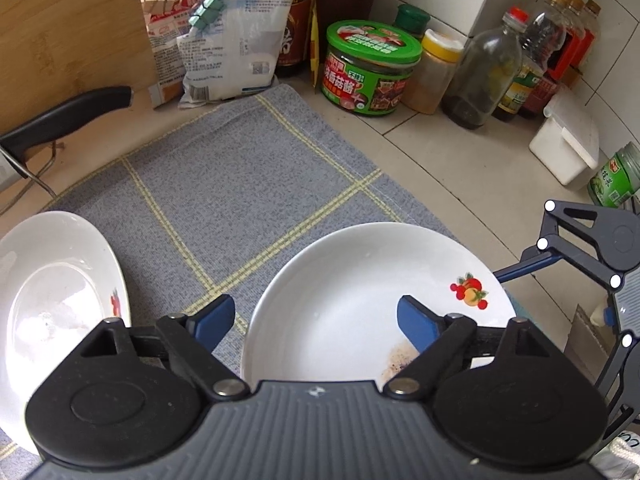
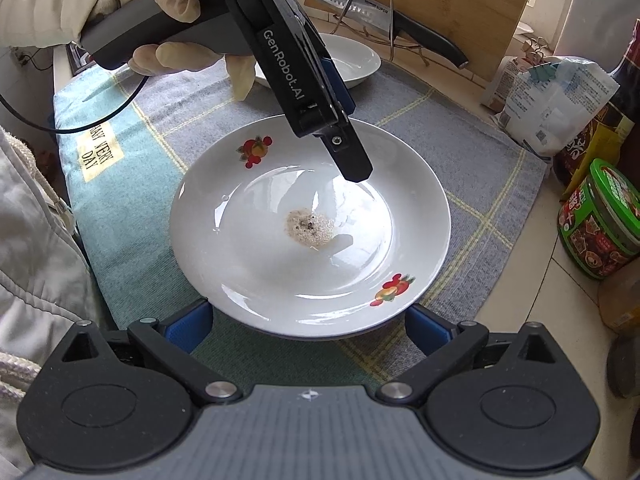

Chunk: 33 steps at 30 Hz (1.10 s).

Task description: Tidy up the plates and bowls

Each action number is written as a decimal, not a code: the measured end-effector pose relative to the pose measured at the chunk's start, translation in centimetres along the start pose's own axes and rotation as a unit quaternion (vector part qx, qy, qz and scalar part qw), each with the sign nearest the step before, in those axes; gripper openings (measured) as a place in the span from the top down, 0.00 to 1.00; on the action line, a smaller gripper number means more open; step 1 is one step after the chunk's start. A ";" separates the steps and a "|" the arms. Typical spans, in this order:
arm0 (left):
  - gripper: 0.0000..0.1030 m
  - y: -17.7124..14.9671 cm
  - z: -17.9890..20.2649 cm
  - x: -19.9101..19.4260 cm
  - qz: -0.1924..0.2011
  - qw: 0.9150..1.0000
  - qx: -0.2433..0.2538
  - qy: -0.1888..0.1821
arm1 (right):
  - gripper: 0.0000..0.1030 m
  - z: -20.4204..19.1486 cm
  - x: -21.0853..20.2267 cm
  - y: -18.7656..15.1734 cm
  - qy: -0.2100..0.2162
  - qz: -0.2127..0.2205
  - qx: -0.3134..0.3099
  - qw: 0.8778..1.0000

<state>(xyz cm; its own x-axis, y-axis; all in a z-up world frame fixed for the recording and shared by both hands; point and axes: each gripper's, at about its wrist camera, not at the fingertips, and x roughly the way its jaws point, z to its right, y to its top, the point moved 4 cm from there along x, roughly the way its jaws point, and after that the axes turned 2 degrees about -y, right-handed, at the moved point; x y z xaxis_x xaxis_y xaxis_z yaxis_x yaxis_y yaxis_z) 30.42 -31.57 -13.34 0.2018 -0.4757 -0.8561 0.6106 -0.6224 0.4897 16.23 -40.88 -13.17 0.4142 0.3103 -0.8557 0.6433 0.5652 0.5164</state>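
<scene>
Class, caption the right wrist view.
Both open grippers, right and left, close on a soiled fruit-print plate.

Two white fruit-print plates (image 2: 310,232) (image 1: 52,304) — flat, apart on cloth.

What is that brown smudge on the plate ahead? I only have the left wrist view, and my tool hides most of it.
Observer: A speckled patch of residue, right in the centre of the plate.
Operator: Where are the right tool's fingers?
Observer: The right tool is open, with one finger on each side of the plate's near rim. I can't tell whether they touch it.
Operator: I see one fruit decal. Any more?
Observer: Yes, a second fruit decal on the opposite rim.
</scene>
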 end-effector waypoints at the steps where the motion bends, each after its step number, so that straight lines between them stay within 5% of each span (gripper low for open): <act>1: 0.14 -0.1 -0.1 -0.1 0.002 1.000 -0.002 0.001 | 0.00 0.0 -0.1 0.0 0.000 0.001 0.000 1.000; 13: 0.09 -1.6 -1.1 -4.4 0.085 0.995 -0.044 0.040 | 0.00 2.2 -2.0 1.8 -0.047 0.049 0.053 0.996; 21: 0.04 -3.6 -2.2 -7.4 0.148 0.976 -0.110 0.116 | 0.00 2.9 -1.3 3.5 -0.091 0.068 0.106 0.988; 28: 0.04 -6.6 -4.8 -9.5 0.159 0.960 -0.162 0.162 | 0.00 1.8 -0.9 5.2 -0.099 0.080 0.147 0.981; 33: 0.04 -8.2 -7.2 -10.7 0.153 0.964 -0.153 0.157 | 0.00 -0.2 -0.7 7.7 -0.137 0.081 0.168 0.973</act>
<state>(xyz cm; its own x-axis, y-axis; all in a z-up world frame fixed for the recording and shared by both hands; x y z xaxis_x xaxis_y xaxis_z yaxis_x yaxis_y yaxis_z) 28.77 -16.95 -9.36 0.6002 -0.3659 -0.7112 0.6741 -0.2472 0.6961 20.71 -36.60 -8.62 0.6547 0.1325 -0.7442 0.7100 0.2299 0.6656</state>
